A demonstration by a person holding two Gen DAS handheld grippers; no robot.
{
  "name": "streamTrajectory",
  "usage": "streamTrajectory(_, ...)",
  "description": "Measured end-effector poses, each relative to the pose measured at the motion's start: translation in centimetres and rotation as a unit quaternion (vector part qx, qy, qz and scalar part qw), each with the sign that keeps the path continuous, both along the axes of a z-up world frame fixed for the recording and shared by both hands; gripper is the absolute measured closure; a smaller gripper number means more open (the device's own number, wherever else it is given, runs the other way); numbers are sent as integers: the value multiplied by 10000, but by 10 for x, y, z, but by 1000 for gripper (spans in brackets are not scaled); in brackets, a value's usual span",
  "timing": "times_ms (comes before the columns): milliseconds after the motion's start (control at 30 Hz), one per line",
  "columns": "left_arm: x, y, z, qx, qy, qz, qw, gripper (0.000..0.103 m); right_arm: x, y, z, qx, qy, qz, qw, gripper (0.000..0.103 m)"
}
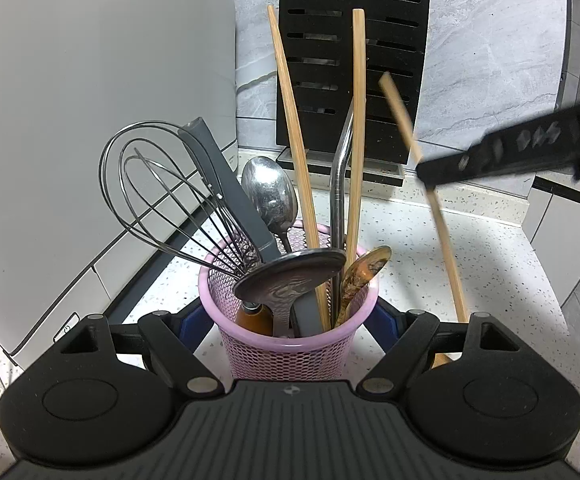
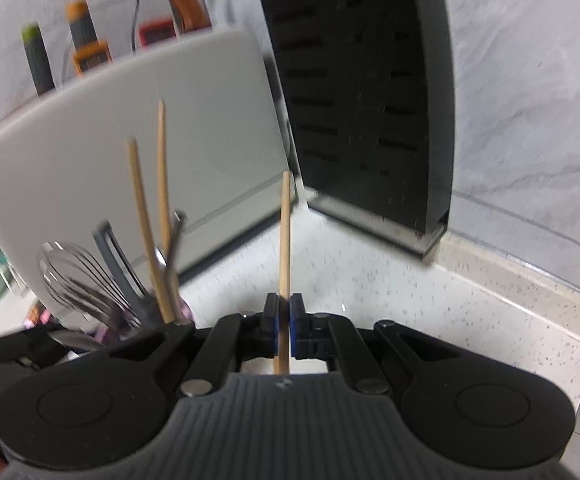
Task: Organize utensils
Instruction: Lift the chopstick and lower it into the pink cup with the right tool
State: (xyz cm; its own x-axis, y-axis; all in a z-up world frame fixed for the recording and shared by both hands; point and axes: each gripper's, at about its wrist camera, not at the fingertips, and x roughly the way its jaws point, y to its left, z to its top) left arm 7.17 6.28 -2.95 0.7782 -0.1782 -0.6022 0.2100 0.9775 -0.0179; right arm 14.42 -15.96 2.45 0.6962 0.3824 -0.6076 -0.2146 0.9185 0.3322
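We take the pink mesh holder [image 1: 290, 344] as our landmark. Our left gripper [image 1: 290, 320] clamps it from both sides, the blue pads pressed against its wall. Inside the holder stand a wire whisk [image 1: 162, 196], a grey spatula [image 1: 230, 196], a steel spoon [image 1: 270, 192], a dark ladle [image 1: 290, 276], a patterned wooden spoon [image 1: 363, 272], a bent metal straw [image 1: 339, 184] and two bamboo chopsticks [image 1: 293, 136].

To the right of the holder, our right gripper [image 2: 284, 314] has its jaws closed together on a third bamboo chopstick [image 2: 285, 240], which is clear of the holder and slants upward through the pads; in the left wrist view this same stick [image 1: 421, 164] crosses under the gripper's black finger.

Behind the holder stands a black knife block [image 1: 349, 64]; to the holder's left, a white appliance [image 1: 90, 120]. All rest on the speckled counter [image 1: 469, 248].
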Motion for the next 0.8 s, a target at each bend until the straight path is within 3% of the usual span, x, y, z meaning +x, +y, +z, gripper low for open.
streamTrajectory(267, -1, 1, 1, 17, -8, 1, 10000, 10, -27, -16, 40, 745, -1122, -222, 9906, 102)
streamTrajectory(600, -1, 0, 1, 15, -8, 6, 10000, 10, -61, -16, 68, 1204, -2678, -555, 9543, 102)
streamTrajectory(700, -1, 0, 1, 23, -6, 9, 10000, 10, -65, -13, 68, 1406, -2851, -556, 9465, 102)
streamTrajectory(800, -1, 1, 1, 20, -4, 0, 10000, 10, -66, -4, 66, 1394, -2889, -404, 9463, 102)
